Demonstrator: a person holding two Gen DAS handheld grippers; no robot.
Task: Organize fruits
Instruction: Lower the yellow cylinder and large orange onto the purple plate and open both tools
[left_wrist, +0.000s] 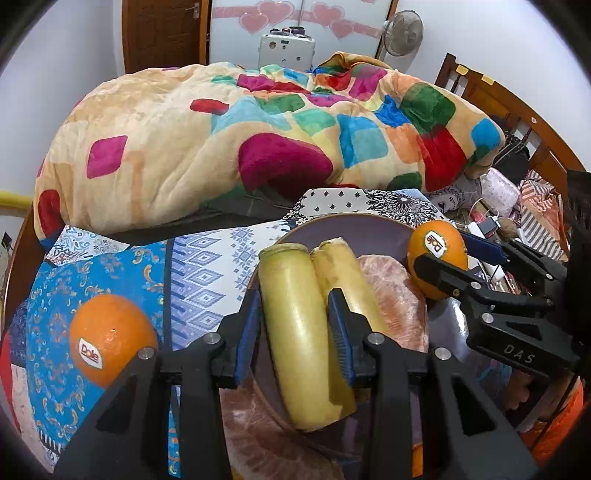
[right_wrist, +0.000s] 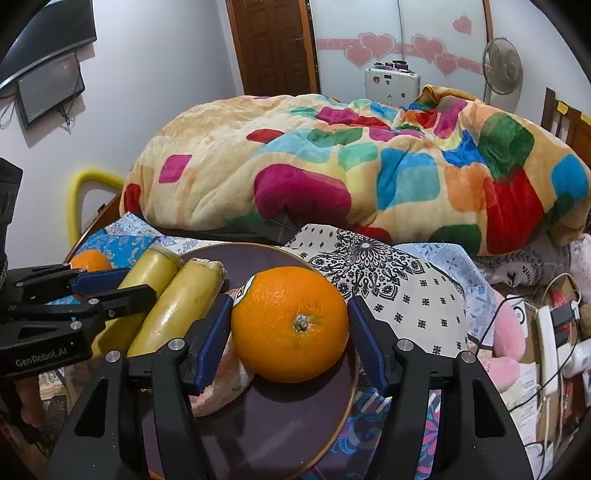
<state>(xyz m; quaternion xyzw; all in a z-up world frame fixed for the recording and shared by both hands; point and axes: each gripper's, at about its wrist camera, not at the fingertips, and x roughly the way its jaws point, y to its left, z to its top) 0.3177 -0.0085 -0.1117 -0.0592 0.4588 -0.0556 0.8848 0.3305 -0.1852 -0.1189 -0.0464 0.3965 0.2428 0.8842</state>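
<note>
While both my tools sit low over the round dark purple plate on the bed, each has fruit between its fingers. Left gripper: fingers narrow, blue pads clamped on the nearer pale yellow-green peeled banana piece, which lies on the plate beside a second banana piece, the two touching along their length. Right gripper: fingers about half spread, closed on the round orange with a Dole sticker, stem end facing the camera, right over the plate's near-right part. My read: both fruits are being set down side by side so the plate collects everything in one place. Pink peeled pomelo segments already lie on the plate under and beside the bananas, which crowds the middle, so the orange goes toward the rim. Another Dole orange sits off the plate on the blue patterned cloth, not yet gathered. A multicoloured fleece blanket is heaped behind, clear of the work.
</note>
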